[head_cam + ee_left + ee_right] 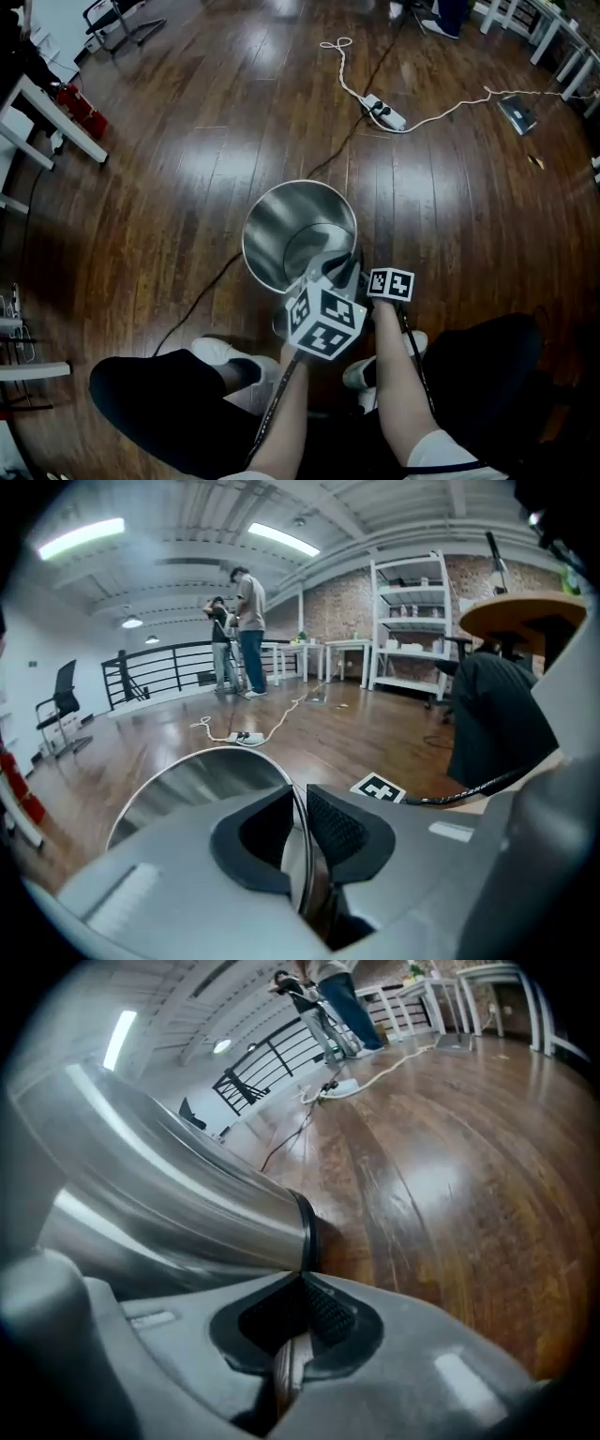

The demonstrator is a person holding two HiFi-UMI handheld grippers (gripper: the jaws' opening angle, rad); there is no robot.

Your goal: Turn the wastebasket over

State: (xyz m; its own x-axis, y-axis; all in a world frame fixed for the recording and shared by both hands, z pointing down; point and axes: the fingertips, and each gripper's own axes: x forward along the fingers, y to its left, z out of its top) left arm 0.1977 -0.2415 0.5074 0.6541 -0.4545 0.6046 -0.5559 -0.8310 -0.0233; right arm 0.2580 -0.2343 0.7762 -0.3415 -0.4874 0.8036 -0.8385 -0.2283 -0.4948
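A shiny steel wastebasket (pixel 286 225) stands on the wooden floor with its open mouth facing up, just in front of the person's feet. My left gripper (pixel 298 808) is shut on its thin rim (pixel 187 775) at the near edge; its marker cube (pixel 324 323) covers the grip in the head view. My right gripper (pixel 302 1290) is shut with nothing between its pads. It hangs low beside the basket's side wall (pixel 159 1194), close to the black base ring (pixel 307 1232). Its marker cube (pixel 391 284) sits right of the basket.
A power strip (pixel 384 111) with a white cord lies on the floor beyond the basket, and a black cable (pixel 202 295) runs past its left side. White table legs (pixel 56 117) stand at far left. Two people (pixel 246 630) and shelving (pixel 412 621) are far off.
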